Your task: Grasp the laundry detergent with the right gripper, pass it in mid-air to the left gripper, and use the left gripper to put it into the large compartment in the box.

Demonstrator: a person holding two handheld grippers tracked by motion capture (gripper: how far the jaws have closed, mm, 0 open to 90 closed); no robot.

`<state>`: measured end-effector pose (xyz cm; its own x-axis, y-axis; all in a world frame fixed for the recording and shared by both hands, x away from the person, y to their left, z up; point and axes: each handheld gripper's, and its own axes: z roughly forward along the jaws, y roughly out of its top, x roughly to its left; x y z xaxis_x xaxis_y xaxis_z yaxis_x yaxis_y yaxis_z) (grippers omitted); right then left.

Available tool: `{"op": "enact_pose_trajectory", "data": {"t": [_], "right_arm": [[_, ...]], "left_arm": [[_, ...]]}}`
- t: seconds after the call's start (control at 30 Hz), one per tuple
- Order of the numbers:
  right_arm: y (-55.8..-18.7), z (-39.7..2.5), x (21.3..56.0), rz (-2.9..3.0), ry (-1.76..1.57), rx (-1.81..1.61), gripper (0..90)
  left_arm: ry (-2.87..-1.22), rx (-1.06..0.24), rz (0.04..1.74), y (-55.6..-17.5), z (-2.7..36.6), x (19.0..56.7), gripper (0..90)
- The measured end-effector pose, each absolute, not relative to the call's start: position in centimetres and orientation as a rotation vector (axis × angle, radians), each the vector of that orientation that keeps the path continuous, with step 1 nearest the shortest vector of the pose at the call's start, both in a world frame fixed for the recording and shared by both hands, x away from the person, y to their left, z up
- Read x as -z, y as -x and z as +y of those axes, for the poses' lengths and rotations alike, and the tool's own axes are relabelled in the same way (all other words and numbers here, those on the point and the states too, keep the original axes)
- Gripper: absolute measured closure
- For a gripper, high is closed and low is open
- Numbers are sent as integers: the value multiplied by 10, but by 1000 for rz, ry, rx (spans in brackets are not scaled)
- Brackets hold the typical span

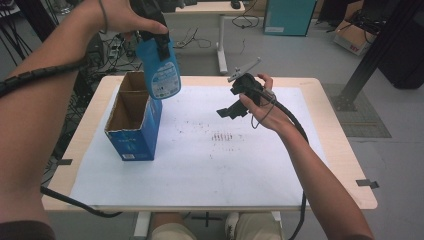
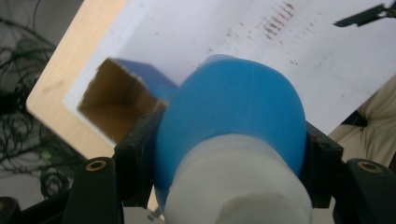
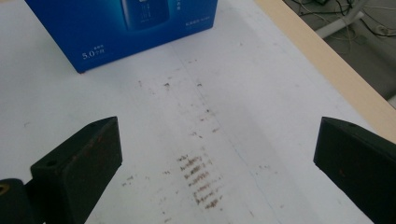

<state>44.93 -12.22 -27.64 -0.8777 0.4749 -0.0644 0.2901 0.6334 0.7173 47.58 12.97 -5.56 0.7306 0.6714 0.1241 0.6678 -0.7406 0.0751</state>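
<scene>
White paper (image 1: 210,160) covers the table; left tongs (image 1: 161,37) clamp a blue bottle (image 1: 162,72), right tongs (image 1: 235,102) gape apart.

All views share the stained sheet (image 1: 220,145).

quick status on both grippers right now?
Left gripper: shut on the blue bottle, held in the air above the open blue box.
Right gripper: open, holding nothing, over the white sheet.
</scene>
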Motion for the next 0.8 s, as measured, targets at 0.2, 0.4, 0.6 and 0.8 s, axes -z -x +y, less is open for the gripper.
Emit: {"op": "enact_pose_trajectory", "data": {"t": [0.2,0.4,0.6,0.8], "right_arm": [[-442,-137,265,2573,-666,-1069,4],[-437,-151,257,2559,-704,-1030,4],[-430,-158,251,2566,-701,-980,4],[-424,-165,248,2561,-700,-969,4]], "left_arm": [[-2784,-240,1361,-471,152,33,353],[-2646,-272,1580,-468,173,20,353],[-2481,-308,1787,-463,188,14,354],[-2342,-289,1939,-457,205,14,354]]}}
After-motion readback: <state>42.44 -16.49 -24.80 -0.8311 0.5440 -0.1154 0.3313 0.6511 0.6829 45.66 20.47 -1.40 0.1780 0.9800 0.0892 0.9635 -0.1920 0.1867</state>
